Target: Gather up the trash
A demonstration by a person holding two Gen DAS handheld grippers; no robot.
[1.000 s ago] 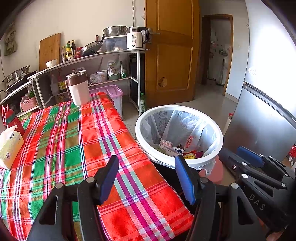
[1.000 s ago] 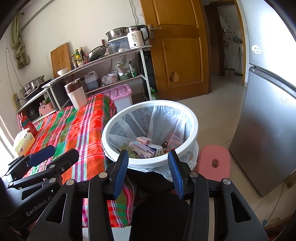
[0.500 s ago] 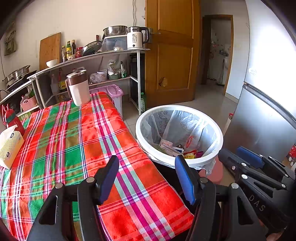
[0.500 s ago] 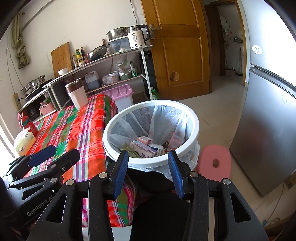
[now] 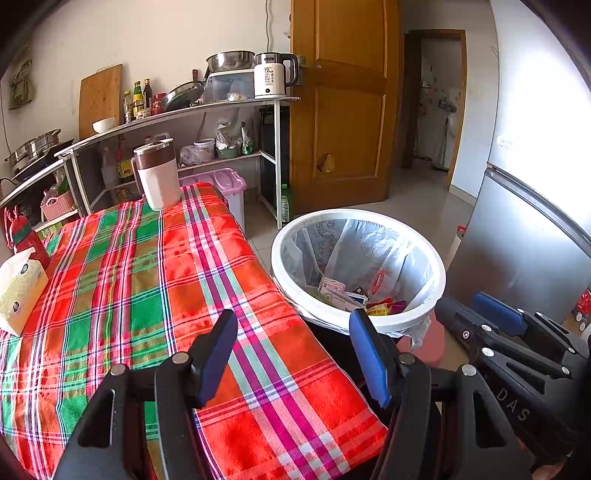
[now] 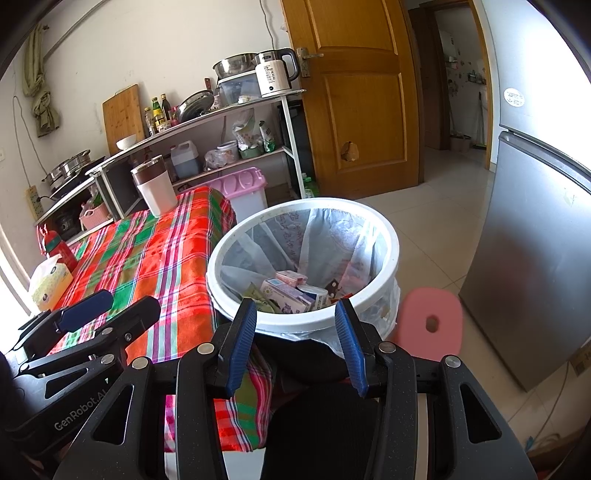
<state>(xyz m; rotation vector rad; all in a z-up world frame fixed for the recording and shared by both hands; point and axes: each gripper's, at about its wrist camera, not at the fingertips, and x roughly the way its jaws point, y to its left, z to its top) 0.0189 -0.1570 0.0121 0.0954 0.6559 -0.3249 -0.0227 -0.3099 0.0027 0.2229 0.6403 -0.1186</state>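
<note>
Plaid tablecloth (image 5: pixel 155 280) is seen cleared; trash lies bagged in the white bin (image 6: pixel 369 317); left gripper (image 5: pixel 293 354) and right gripper (image 6: pixel 295 343) are held apart, empty.

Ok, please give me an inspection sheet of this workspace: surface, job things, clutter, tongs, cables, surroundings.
Surface: table under plaid cloth, no loose trash seen on it.
Job's things: white trash bin with plastic liner, beside the table edge; cartons and wrappers lie inside.
Clutter: tissue box, red bottle, white-and-brown mug on the cloth.
Tongs: left tongs open, empty, over the cloth; right tongs open, empty, in front of the bin.
Cables: one cord on the wall above the kettle.
Surroundings: metal shelf with cookware, wooden door, grey fridge, pink stool.
</note>
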